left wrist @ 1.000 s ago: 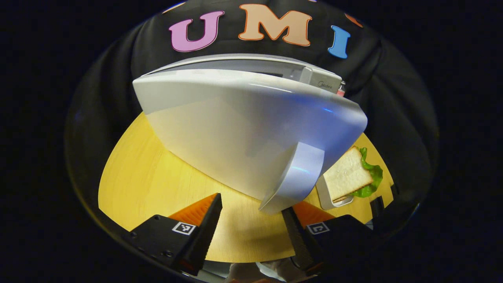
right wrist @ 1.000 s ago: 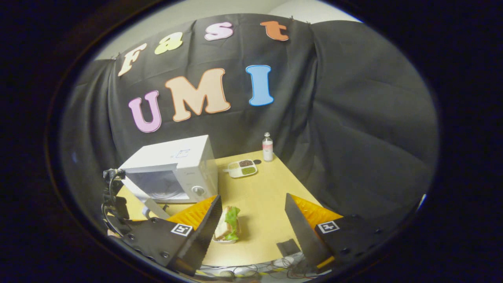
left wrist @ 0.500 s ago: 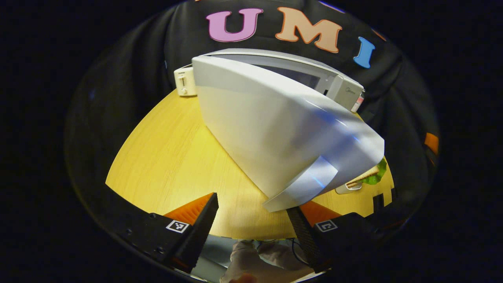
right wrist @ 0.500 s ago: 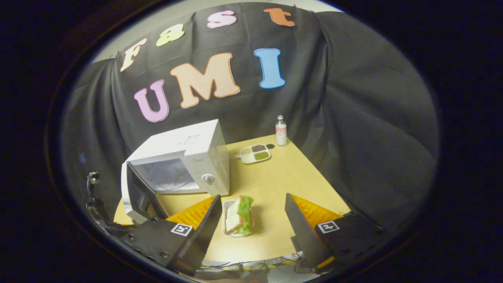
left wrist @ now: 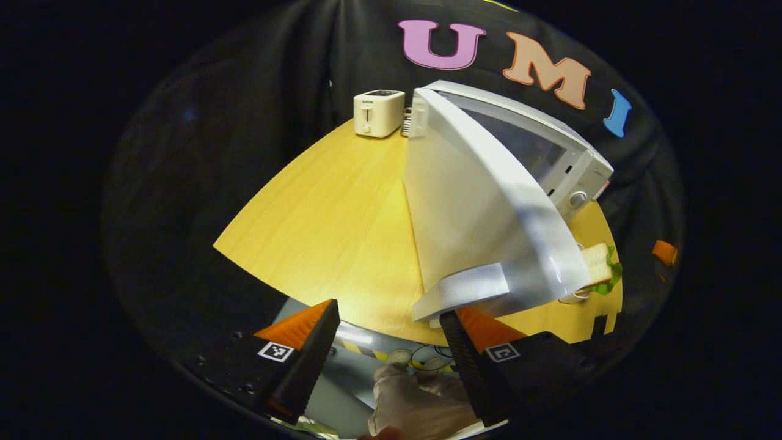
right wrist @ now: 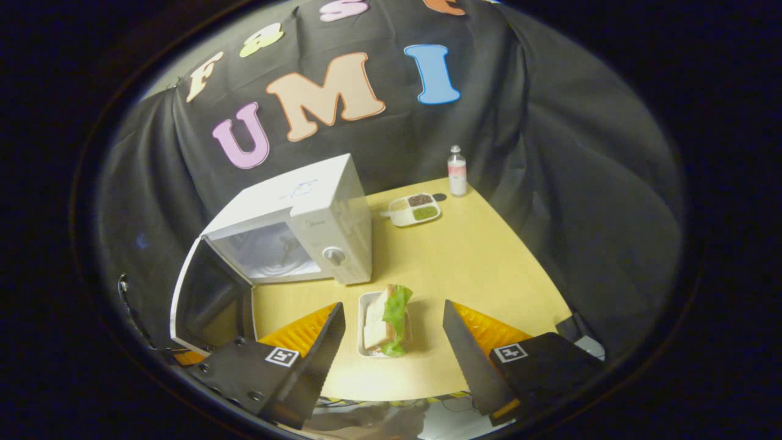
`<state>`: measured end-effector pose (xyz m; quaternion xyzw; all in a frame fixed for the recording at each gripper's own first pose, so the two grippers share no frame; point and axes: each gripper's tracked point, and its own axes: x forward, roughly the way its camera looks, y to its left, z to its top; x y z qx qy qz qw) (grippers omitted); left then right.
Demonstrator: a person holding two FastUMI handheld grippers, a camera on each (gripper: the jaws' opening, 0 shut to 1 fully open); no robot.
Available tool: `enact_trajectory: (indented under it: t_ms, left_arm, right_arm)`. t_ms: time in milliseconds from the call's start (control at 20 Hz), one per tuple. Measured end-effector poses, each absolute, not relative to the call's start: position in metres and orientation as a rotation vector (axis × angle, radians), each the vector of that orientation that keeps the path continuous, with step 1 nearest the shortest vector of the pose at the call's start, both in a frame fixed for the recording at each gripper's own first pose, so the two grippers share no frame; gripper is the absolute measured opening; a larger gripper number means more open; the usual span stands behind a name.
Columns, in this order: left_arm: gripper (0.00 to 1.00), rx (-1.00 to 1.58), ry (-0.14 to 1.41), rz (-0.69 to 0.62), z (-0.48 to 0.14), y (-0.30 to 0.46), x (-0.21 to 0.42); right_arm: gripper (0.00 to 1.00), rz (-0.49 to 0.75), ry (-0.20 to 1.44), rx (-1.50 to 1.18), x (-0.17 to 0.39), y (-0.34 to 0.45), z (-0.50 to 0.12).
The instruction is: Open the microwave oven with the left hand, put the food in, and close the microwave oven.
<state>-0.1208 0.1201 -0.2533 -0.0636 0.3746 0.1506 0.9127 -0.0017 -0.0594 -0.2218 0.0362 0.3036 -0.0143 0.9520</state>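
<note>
Left gripper (left wrist: pixel 388 318), jaws wide, hooks the white microwave door's (left wrist: pixel 470 226) curved handle (left wrist: pixel 464 292), opening nearly done; next, the spread right gripper (right wrist: pixel 391 333) must close on the lettuce sandwich (right wrist: pixel 385 318) in its white tray by the white microwave (right wrist: pixel 299 229).

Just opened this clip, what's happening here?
A person works two handheld grippers at a wooden table. The microwave has its door swung wide open, and the left gripper sits open by the door handle, one finger just under it. The right gripper hovers open above the sandwich in its white tray, not gripping it. The food is not in yet.
</note>
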Motion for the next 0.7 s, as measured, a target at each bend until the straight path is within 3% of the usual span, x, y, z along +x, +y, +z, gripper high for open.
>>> enact_trajectory:
  t_ms: [250, 300, 400, 700]
  left_arm:
    - [0.98, -0.115, 0.737, 0.450, -0.235, 0.160, -0.148]
    - [0.98, -0.106, 0.725, 0.477, -0.230, 0.169, -0.152]
    - [0.98, -0.105, 0.706, 0.527, -0.221, 0.180, -0.163]
    - [0.98, -0.135, 0.546, 0.723, -0.188, 0.201, -0.184]
  right_arm:
    - [0.99, 0.008, 0.783, 0.059, -0.004, -0.053, -0.267]
    - [0.93, 0.011, 0.817, 0.053, -0.006, -0.052, -0.275]
    - [0.93, 0.012, 0.881, 0.050, -0.008, -0.050, -0.290]
    - [0.93, 0.026, 1.035, 0.022, 0.004, -0.056, -0.339]
